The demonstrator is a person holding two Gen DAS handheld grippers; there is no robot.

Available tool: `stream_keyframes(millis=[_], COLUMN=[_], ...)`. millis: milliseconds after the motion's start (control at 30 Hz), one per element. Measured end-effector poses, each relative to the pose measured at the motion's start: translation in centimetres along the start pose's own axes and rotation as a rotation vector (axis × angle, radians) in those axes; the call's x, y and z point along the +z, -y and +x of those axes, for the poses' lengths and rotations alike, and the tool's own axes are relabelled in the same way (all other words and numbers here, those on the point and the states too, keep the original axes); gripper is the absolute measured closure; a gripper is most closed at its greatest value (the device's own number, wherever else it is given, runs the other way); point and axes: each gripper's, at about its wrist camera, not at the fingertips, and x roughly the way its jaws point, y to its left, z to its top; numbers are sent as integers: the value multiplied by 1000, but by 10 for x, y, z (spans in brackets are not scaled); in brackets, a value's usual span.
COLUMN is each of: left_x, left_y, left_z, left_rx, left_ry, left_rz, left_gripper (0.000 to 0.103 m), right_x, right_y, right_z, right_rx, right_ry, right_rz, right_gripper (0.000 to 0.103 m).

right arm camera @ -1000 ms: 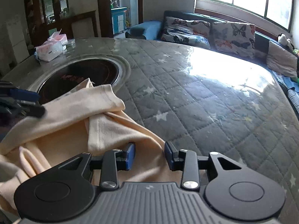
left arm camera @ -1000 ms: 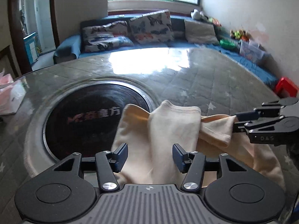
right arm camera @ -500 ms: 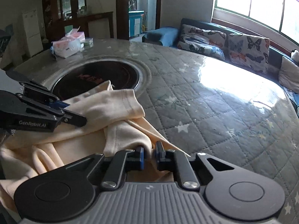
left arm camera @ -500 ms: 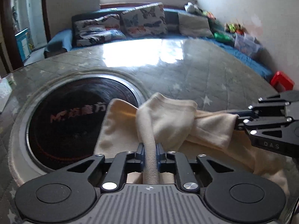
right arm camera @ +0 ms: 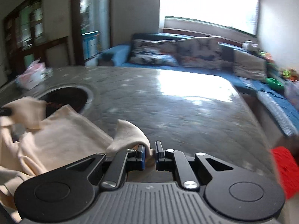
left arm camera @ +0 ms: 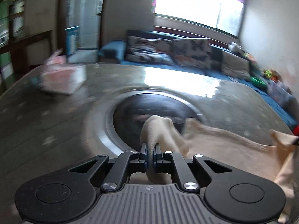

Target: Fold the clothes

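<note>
Pink tissue pack (left arm camera: 61, 79) near the table's (left arm camera: 46, 123) far left edge, dark round inset (left arm camera: 149, 110) mid-table, blue sofa (right arm camera: 186, 56) with patterned cushions (left arm camera: 190, 53) beyond, bright window (right arm camera: 209, 5).

Garment (left arm camera: 214, 145) now lifted, stretched taut.

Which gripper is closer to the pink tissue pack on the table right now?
Left. The left gripper has the tissue pack just ahead to its left. The right gripper sees it far across the table.
</note>
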Motion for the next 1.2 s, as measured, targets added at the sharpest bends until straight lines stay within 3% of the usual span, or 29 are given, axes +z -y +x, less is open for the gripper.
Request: stream_keyframes(millis=[200, 400, 500, 533, 633, 733, 933, 1000, 1067, 1200], left_x=[-28, -41, -36, -34, -24, -14, 2, 6, 11, 17], left_y=[-41, -54, -45, -42, -37, -26, 16, 33, 49, 74], left_z=[-18, -21, -30, -33, -36, -34, -6, 7, 21, 45], left_rx=[74, 129, 151, 156, 145, 121, 36, 9, -21, -52], left_ry=[-66, -112, -77, -64, -34, -22, -25, -33, -44, -52], left_rz=[-59, -72, -34, -23, 3, 33, 120, 153, 181, 221], left_gripper=[96, 87, 74, 65, 61, 60, 57, 57, 57, 57], right_x=[-32, -51, -52, -51, -48, -49, -55, -58, -60, -62], right_y=[41, 55, 52, 51, 47, 48, 56, 55, 54, 54], right_z=[-37, -49, -44, -39, -25, -8, 18, 18, 16, 6], right_rx=[-175, -170, -137, -125, -95, -104, -129, -128, -113, -136], right_ry=[9, -29, -33, -37, -55, -76, -122, -115, -106, -93], right_rz=[114, 148, 145, 149, 171, 185, 231, 231, 226, 211], right_gripper=[96, 92, 73, 67, 66, 59, 57, 62, 90, 99])
